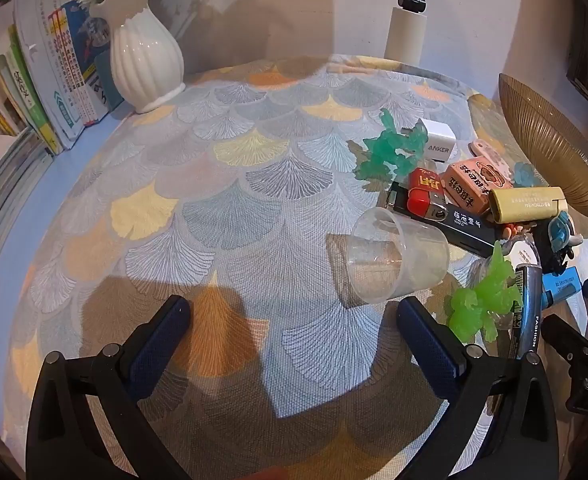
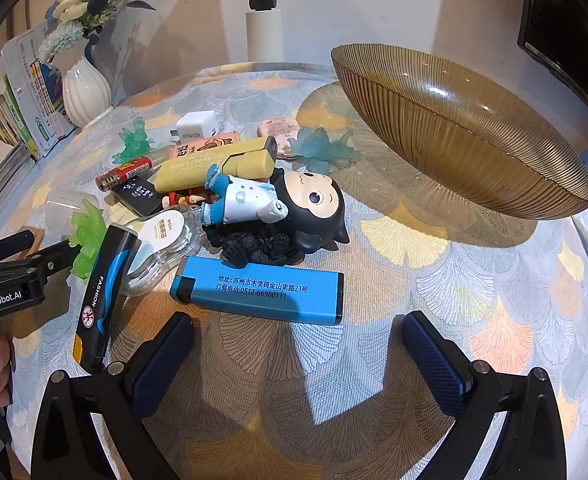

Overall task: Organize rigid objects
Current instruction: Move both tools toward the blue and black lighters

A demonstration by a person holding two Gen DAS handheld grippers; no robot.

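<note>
A pile of small objects lies on the patterned tablecloth (image 1: 234, 168). In the right wrist view I see a blue lighter (image 2: 262, 292), a black-haired figurine (image 2: 294, 208), a black and blue utility knife (image 2: 102, 292), a yellow case (image 2: 214, 168), a red lighter (image 2: 124, 172) and a white charger (image 2: 196, 128). An amber glass bowl (image 2: 461, 132) stands at the right. My right gripper (image 2: 297, 344) is open just before the blue lighter. My left gripper (image 1: 294, 320) is open, near a clear plastic cup (image 1: 389, 256) lying on its side and a green toy (image 1: 481, 304).
A white vase (image 1: 146, 56) with flowers and a row of books (image 1: 46, 92) stand at the back left. A white post (image 2: 264, 12) rises behind the table. The left gripper shows at the left edge of the right wrist view (image 2: 10, 276).
</note>
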